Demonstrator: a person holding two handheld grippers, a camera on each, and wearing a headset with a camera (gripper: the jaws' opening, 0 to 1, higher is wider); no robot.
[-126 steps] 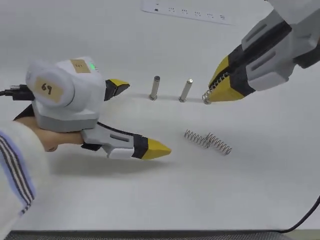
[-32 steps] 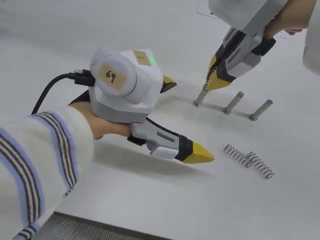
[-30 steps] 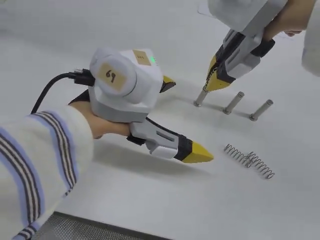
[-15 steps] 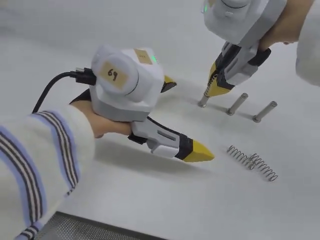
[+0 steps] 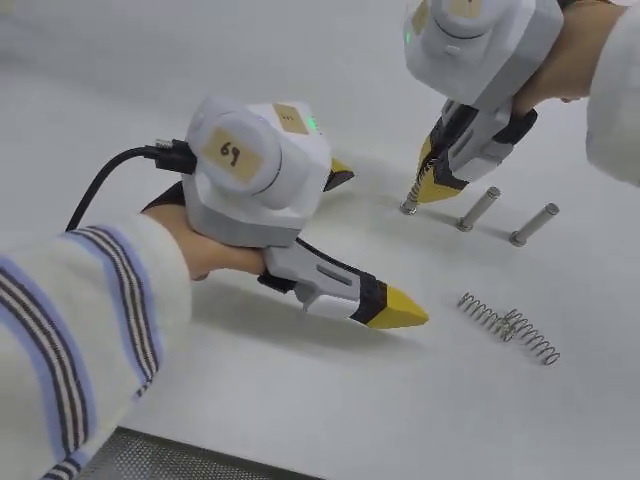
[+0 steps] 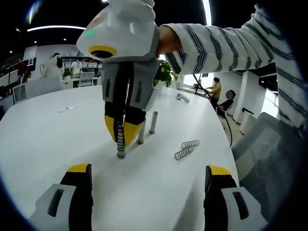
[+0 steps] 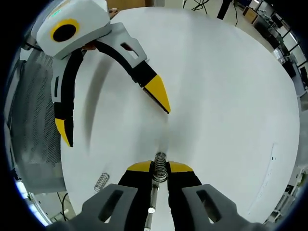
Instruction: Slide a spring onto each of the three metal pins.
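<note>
White workbench (image 6: 57, 125), open-plan office behind, ceiling strip lights (image 6: 53, 28), grey mesh chair (image 6: 267, 144), green plant (image 6: 166, 74)

Hidden and cropped parts of the scene.
Head view: the right gripper (image 5: 432, 188) tips cover the top of the first pin (image 5: 408, 207) and the upper coils of the spring (image 5: 415, 192); its housing is cut by the upper edge. The left gripper's (image 5: 386, 248) far jaw lies mostly behind its housing. Whether the loose springs (image 5: 508, 325) are tangled cannot be told; in the right gripper view they are too small to count.

Tan sticker (image 5: 232, 154) on left tool (image 5: 385, 248) body: handwritten "69", seemingly.
</note>
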